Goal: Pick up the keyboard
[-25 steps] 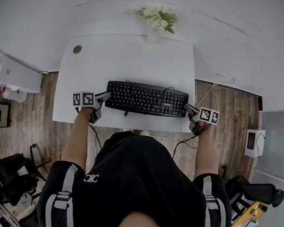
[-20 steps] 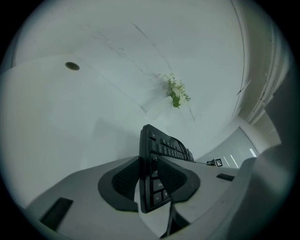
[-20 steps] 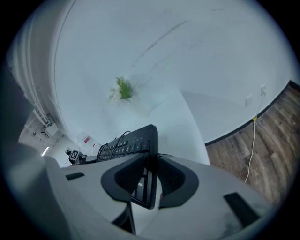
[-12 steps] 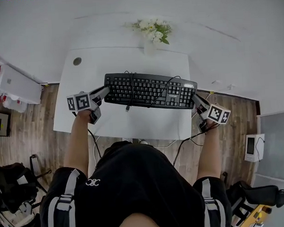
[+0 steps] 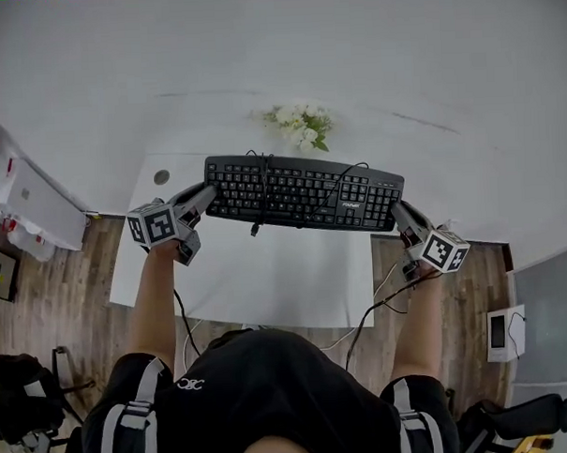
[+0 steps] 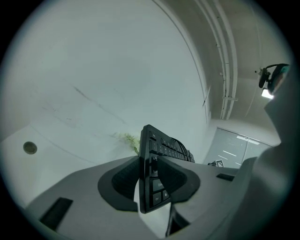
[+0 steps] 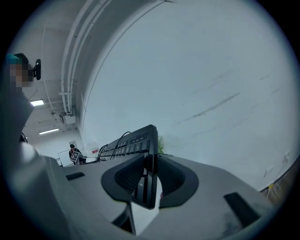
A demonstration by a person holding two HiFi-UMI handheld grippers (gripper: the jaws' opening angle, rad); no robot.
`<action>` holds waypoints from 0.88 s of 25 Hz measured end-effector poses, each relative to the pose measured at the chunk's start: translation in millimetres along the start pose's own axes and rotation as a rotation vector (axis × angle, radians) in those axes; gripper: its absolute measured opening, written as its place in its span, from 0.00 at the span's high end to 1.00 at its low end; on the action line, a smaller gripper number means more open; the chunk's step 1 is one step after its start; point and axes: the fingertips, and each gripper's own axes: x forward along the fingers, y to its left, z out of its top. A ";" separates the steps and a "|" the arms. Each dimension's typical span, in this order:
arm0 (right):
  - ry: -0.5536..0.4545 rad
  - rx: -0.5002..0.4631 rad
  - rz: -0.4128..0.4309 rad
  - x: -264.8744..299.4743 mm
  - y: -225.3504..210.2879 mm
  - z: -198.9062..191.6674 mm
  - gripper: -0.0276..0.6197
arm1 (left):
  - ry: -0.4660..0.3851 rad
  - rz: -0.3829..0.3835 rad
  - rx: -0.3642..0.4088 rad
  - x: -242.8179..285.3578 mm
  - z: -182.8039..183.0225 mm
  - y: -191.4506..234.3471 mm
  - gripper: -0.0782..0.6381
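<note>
Keyboard (image 5: 304, 192), black, held level in the air by its two short ends, above the far part of a white table (image 5: 267, 278). A person (image 5: 263, 400) in dark clothes stands at the near edge with a gripper in each hand. Left gripper (image 5: 205, 194) has its jaws part closed, clamped across the keyboard's left end, pads pressing on the top and the underside. Right gripper (image 5: 400, 211) grips the right end the same way, jaws part closed on the edge. A thin black cable (image 5: 260, 189) lies draped over the keys and hangs off the near side. White flowers (image 5: 301, 126) stand just beyond the keyboard, against a pale wall (image 5: 257, 53). Wooden floor (image 5: 52, 287) shows at both sides of the table.
</note>
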 end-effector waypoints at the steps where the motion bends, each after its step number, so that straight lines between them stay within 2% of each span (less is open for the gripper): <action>1: -0.020 -0.019 0.003 -0.4 5.2 11.9 0.82 | -0.016 -0.013 0.014 0.9 10.5 -6.0 0.72; 6: -0.125 -0.105 0.021 -2.6 27.5 64.2 0.81 | -0.118 -0.060 0.094 -0.6 62.4 -34.1 0.72; 14: -0.259 -0.174 0.071 -8.6 76.7 141.5 0.81 | -0.274 -0.106 0.220 -27.4 153.0 -87.3 0.72; 22: -0.314 -0.192 0.107 -16.4 82.0 142.3 0.82 | -0.322 -0.114 0.279 -35.1 162.9 -99.5 0.72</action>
